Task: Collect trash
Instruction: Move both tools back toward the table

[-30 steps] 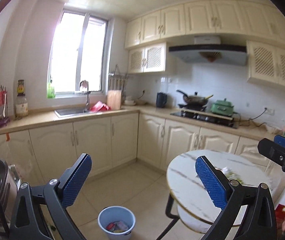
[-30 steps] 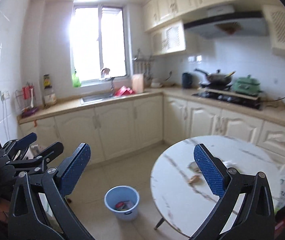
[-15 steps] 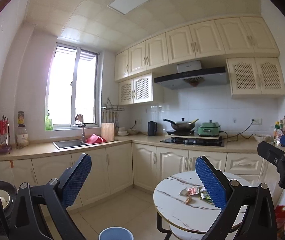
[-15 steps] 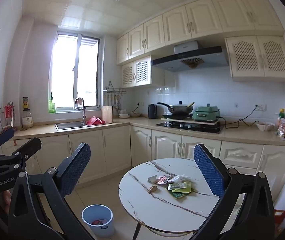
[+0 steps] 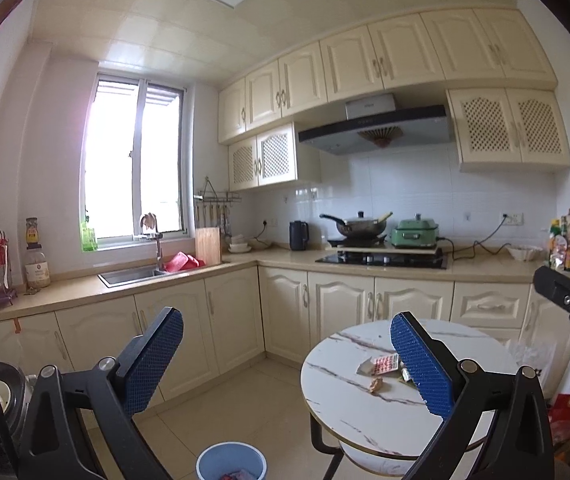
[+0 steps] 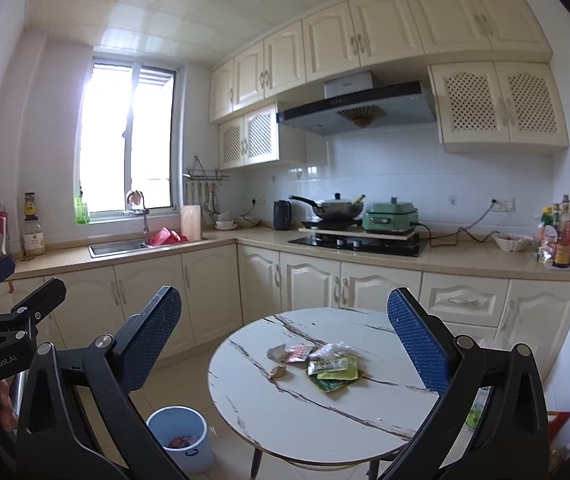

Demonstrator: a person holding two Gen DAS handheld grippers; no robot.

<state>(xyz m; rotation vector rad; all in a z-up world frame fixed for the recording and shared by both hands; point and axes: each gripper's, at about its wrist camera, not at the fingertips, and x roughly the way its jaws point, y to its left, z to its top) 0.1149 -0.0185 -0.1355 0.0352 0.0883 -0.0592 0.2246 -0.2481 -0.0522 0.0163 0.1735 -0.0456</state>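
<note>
Kitchen: cream cabinets [image 6: 369, 40] run along two walls above and below a tan counter [image 6: 465, 262], with a bright window [image 6: 127, 136] over the sink [image 6: 119, 246].
Hood: a grey range hood [image 6: 355, 110] hangs over the black hob [image 6: 359, 244], where a wok [image 6: 335, 208] and a green cooker [image 6: 391, 214] stand side by side.
Table: a round white marble-look table [image 6: 285, 412] on dark legs stands on the tiled floor in front of the lower cabinets.
Right gripper [image 6: 285, 344]: held in the air short of the table, jaws spread wide with nothing between the blue pads [image 6: 419, 344].
Left gripper [image 5: 287, 364]: likewise raised and empty, jaws spread wide; the table lies to its right, the bin below it.
Bin [image 6: 179, 436]: a pale blue pail on the floor just left of the table, some red scraps in its bottom.
Trash [image 6: 321, 364]: a loose cluster of wrappers near the middle of the tabletop, green sachets to the right, a red-printed packet [image 6: 299, 354] and a white scrap to the left, clear crumpled film behind.
Crumb [image 6: 277, 372]: a small tan crumpled bit lies just in front of the packet, apart from the green sachets.
Bottles [image 6: 559, 232]: sauce bottles crowd the far right end of the counter, beside a white bowl [image 6: 511, 242].
</note>
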